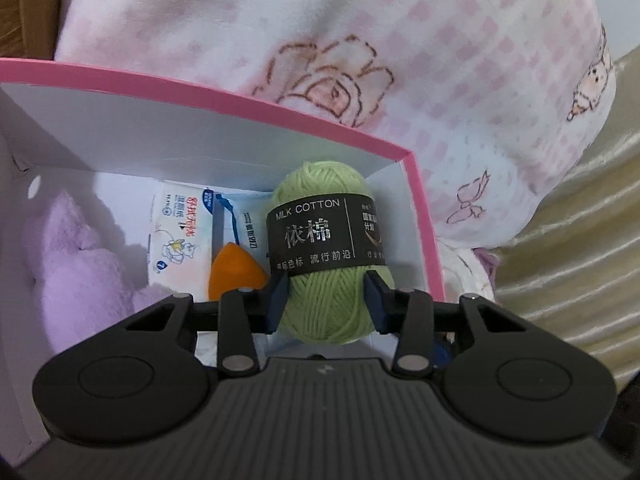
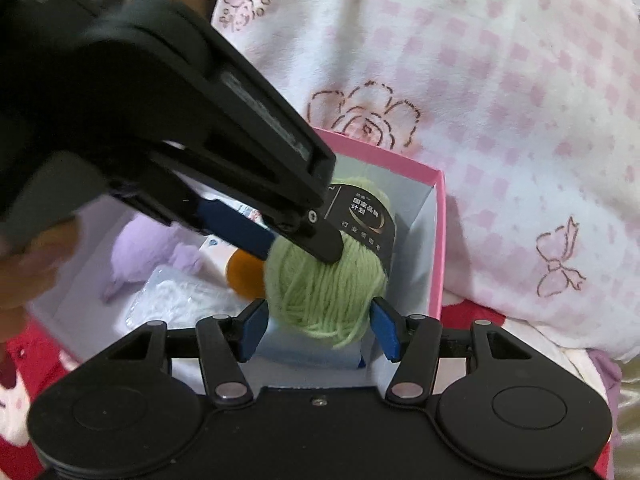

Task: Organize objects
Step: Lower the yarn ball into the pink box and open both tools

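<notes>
Pale green yarn ball point(image 1: 326, 256) with black paper band, upright inside the pink-rimmed box point(image 1: 424, 216).

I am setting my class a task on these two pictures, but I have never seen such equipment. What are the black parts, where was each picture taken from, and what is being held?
A person holds a hand-held gripper in each hand, each with a camera looking along its fingers. In the left one's view, the left hand-held gripper pinches a green yarn ball inside a pink-rimmed box. Tissue packs, an orange piece and a lilac fluffy thing lie there too. The right one's view shows the right hand-held gripper, open, near the same yarn. The box sits on a pink checked blanket.
</notes>
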Motion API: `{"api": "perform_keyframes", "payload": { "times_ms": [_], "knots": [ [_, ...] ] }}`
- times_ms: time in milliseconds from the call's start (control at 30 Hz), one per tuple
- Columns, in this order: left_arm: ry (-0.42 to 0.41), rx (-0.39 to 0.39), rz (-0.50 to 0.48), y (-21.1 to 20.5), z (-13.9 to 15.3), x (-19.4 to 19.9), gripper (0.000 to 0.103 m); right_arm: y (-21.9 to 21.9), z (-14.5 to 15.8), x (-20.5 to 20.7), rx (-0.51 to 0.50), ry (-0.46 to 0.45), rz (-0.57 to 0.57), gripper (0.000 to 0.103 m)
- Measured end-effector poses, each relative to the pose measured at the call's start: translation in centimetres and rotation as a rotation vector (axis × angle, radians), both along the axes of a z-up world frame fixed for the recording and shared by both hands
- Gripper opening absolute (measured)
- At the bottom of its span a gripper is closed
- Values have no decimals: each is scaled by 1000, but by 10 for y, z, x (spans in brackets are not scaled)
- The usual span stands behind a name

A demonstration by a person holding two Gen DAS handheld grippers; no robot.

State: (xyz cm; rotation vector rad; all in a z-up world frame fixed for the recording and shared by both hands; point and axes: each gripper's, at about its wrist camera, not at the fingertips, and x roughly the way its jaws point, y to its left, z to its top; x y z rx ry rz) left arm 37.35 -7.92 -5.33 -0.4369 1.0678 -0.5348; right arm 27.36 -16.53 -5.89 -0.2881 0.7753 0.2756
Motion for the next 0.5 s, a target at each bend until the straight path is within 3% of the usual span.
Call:
{"api": "perform_keyframes", "payload": {
  "times_ms": [67, 100, 133, 200, 300, 500],
  "knots": [
    [-10, 24, -8, -7, -1, 0, 40, -3, 3, -5, 15, 1, 10, 42],
    [-2, 26, -5, -12, -1, 0, 40, -2, 3, -9, 13, 9, 22, 20],
    [13, 8, -4, -14, -2, 1, 40, -3, 2, -7, 10, 15, 21, 12],
    [72, -60, 5, -17, -5, 2, 40, -5, -1, -3, 35, 31, -6, 11],
    [65, -16, 21, -21, -5, 4, 40, -6, -3, 4, 68, 36, -27, 5],
    [94, 39, 13, -25, -2, -4, 43, -4, -9, 7, 78, 30, -47, 7]
  ]
}}
